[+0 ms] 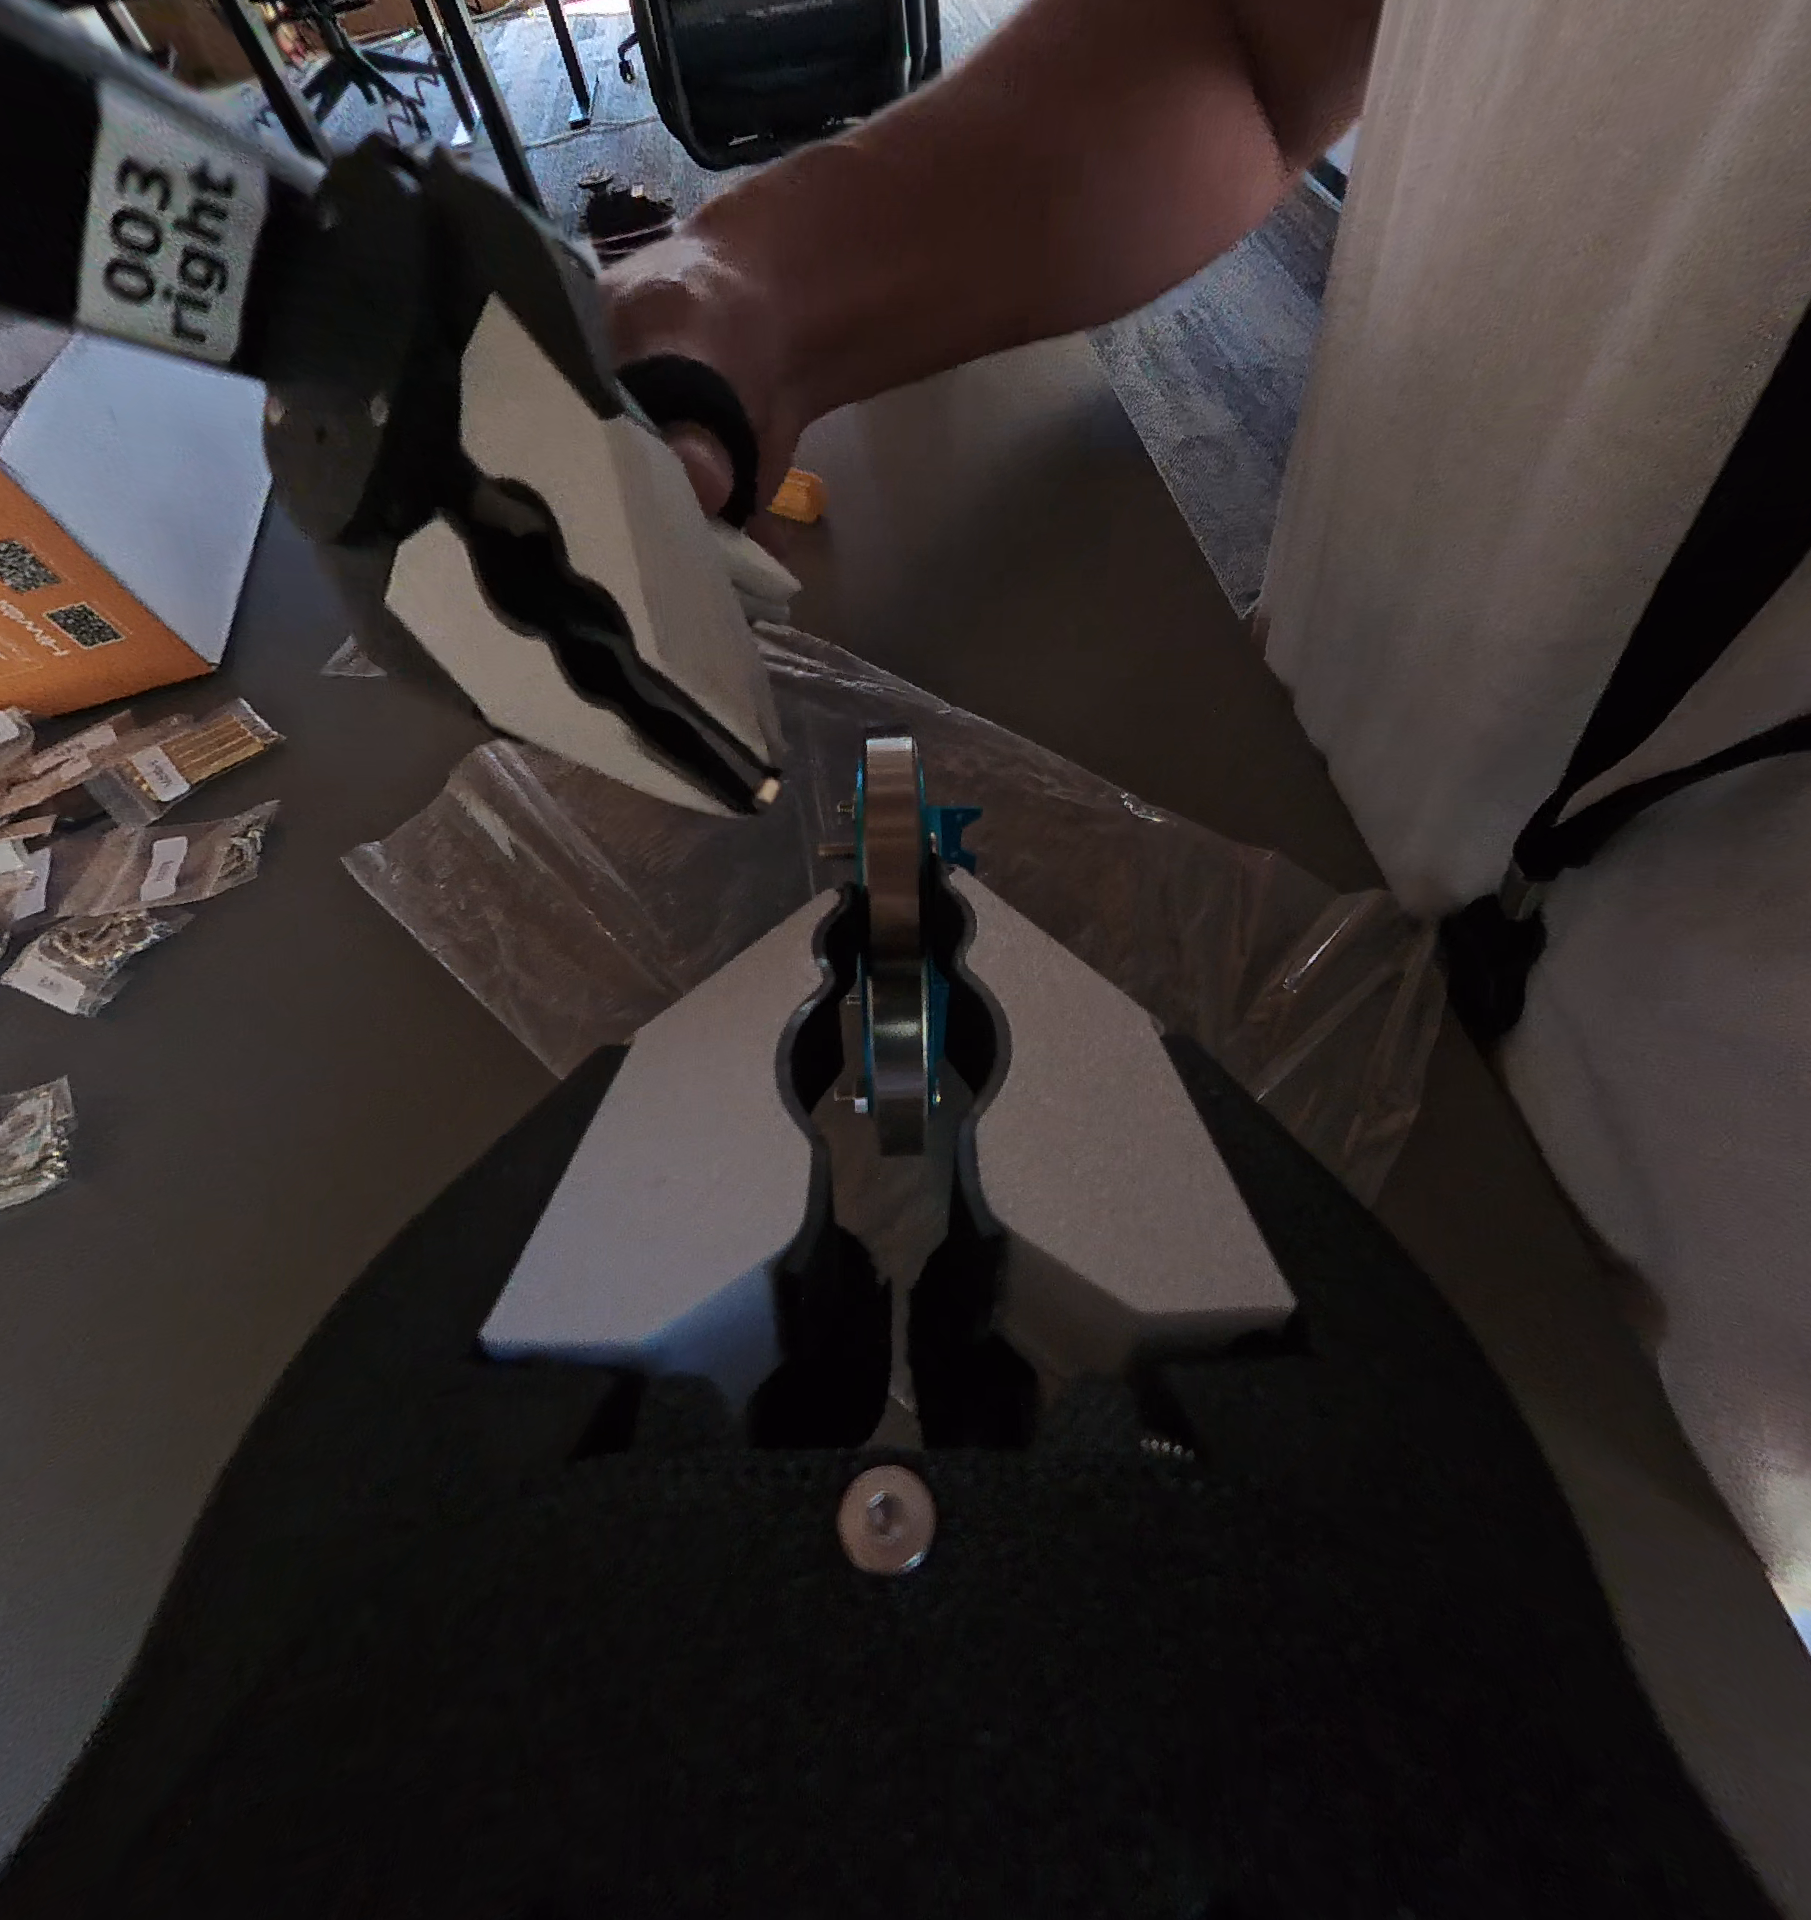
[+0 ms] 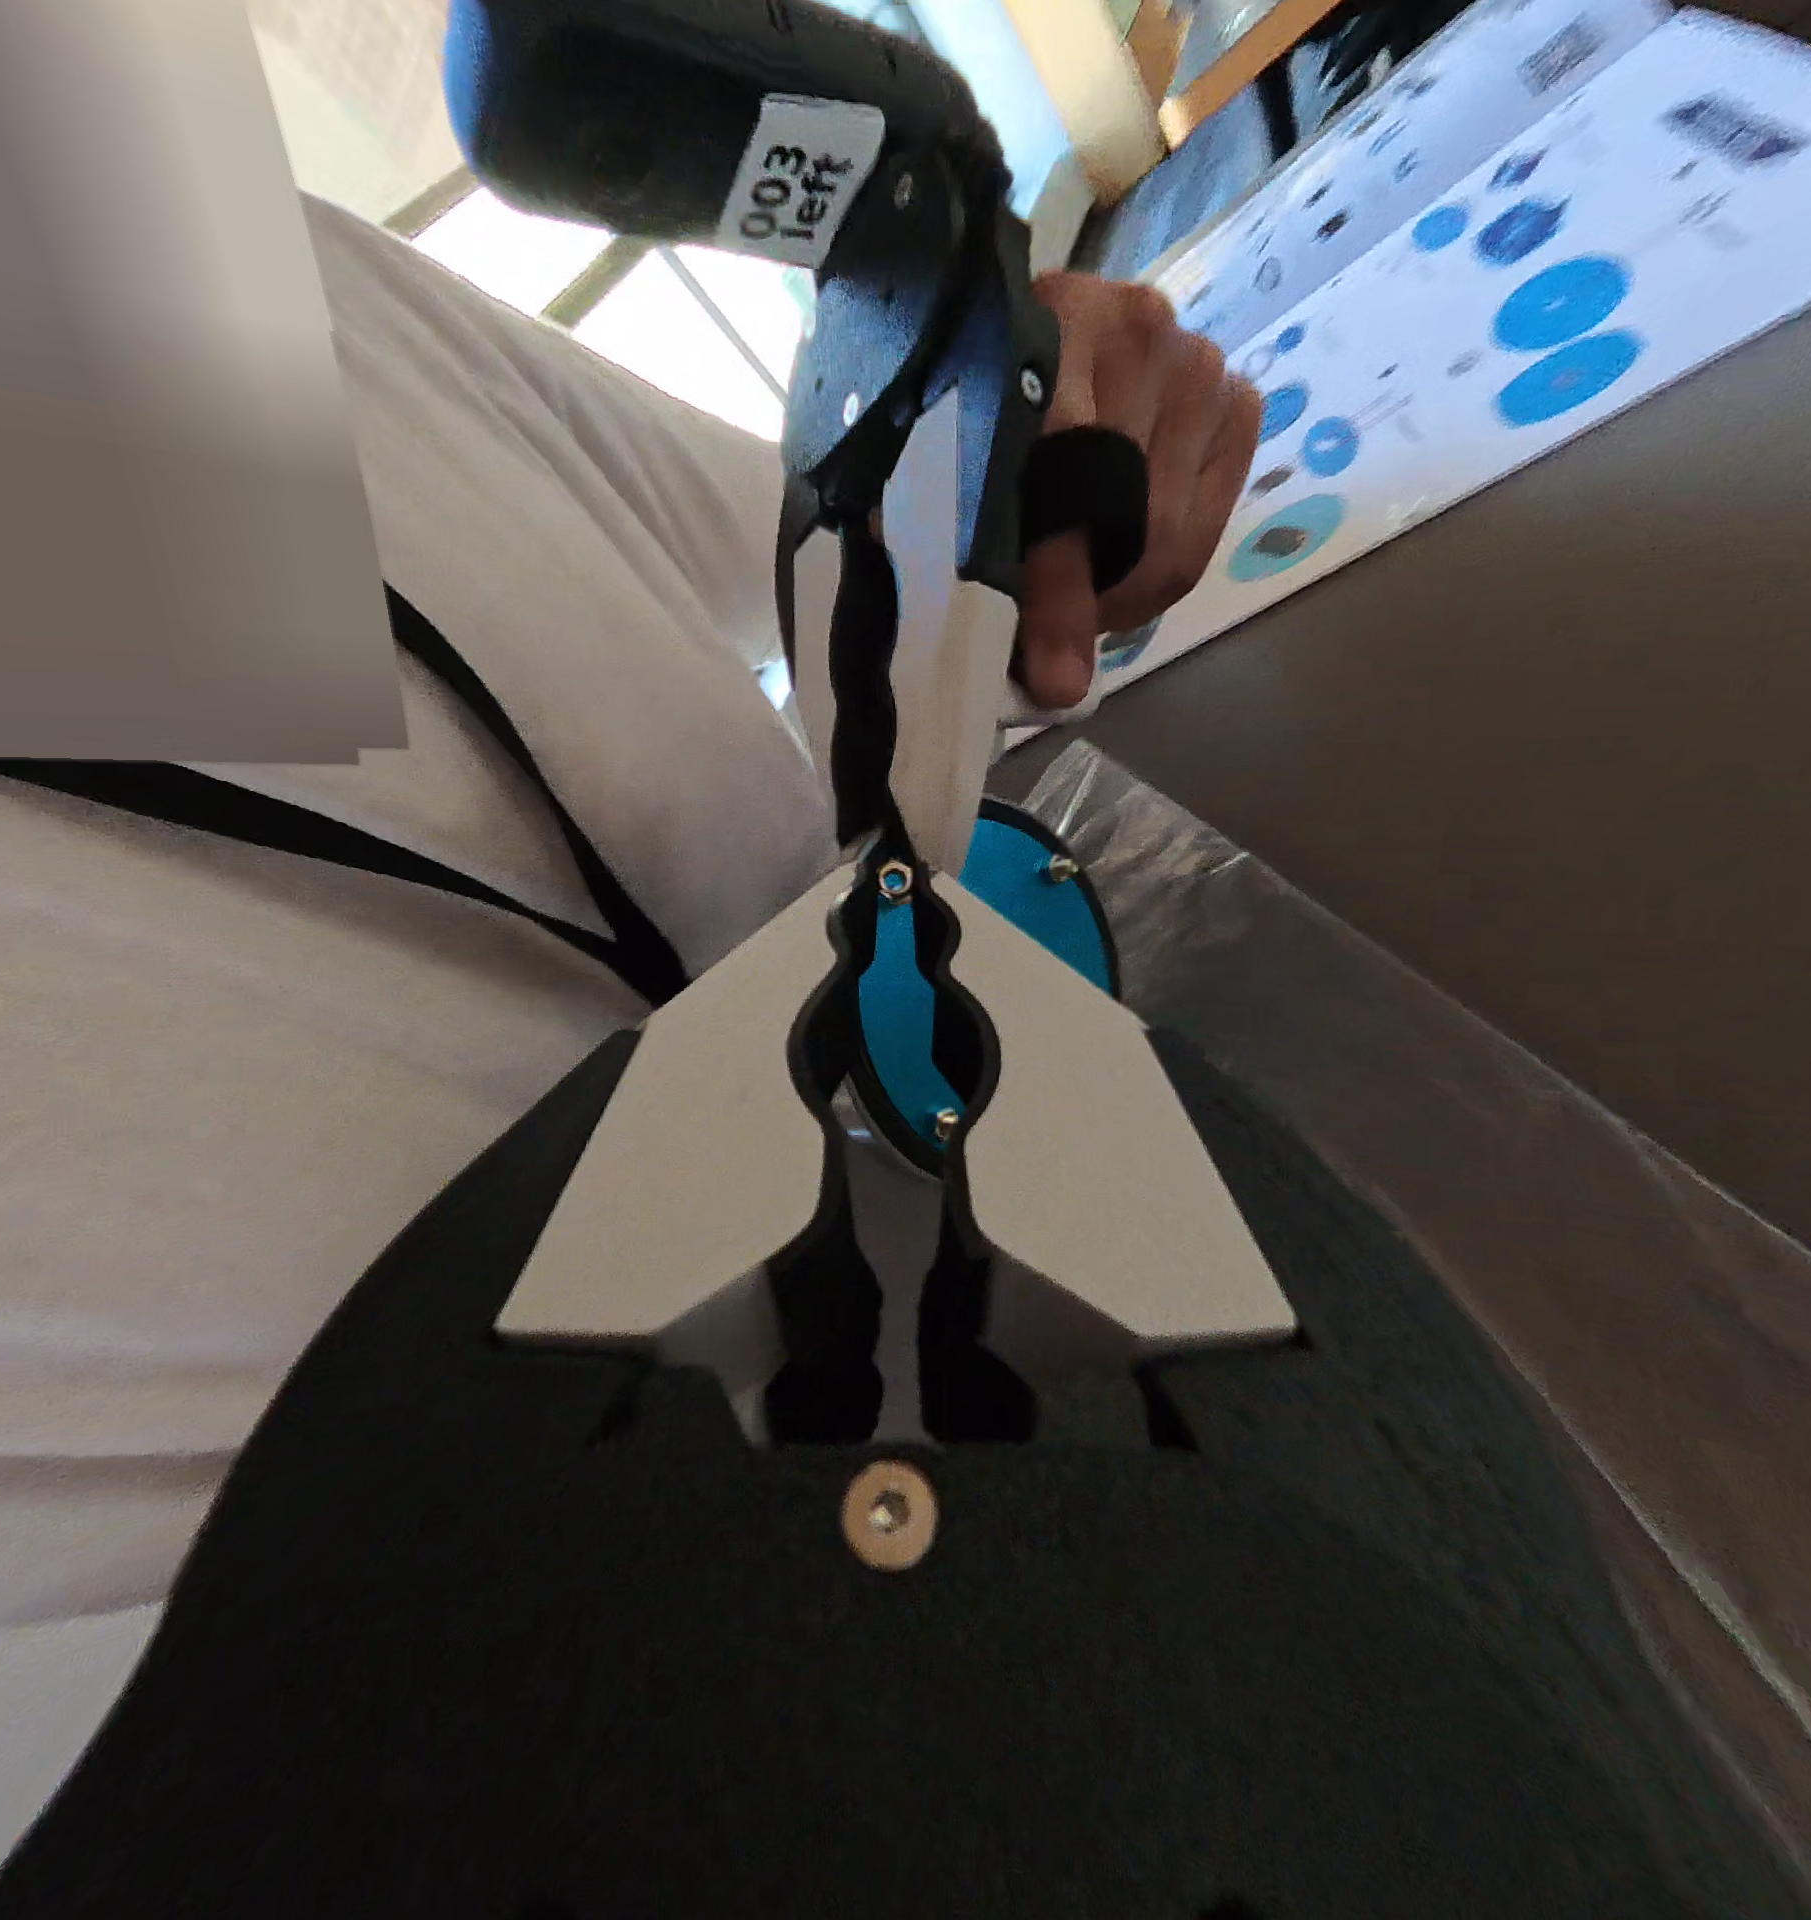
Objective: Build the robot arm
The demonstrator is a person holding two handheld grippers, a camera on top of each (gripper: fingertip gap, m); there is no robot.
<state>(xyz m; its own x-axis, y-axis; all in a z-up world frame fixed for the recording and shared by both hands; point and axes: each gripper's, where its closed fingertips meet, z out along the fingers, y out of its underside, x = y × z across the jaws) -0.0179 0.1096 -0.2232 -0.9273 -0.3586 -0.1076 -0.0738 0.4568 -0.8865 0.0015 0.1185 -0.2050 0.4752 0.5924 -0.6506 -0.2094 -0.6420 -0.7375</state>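
The left claw (image 1: pixel 890 997) is clenched on a wheel (image 1: pixel 893 935), a metal ring with blue plates on its sides, seen edge-on and upright between the white fingers. The wheel is held in the air above a clear plastic bag (image 1: pixel 589 883) that is spread on the dark tabletop (image 1: pixel 257 1143).

The right claw (image 1: pixel 761 795) is seen coming in from the upper left of the left wrist view, closed at the tips on a small pale part; the part cannot be identified there. Its tips are just beside the top of the wheel.

In the right wrist view, the right claw (image 2: pixel 896 883) is shut on a small hex nut (image 2: pixel 893 881) at its very tips. The blue face of the wheel (image 2: pixel 1036 914) is seen just behind, with small nuts on protruding screws. The left claw (image 2: pixel 911 831) descends from above, meeting the same spot.

To the left on the tabletop, small bags of hardware (image 1: pixel 122 883) and an orange box (image 1: pixel 59 592) are noted. A white printed sheet with blue discs (image 2: pixel 1452 343) lies on the far side.
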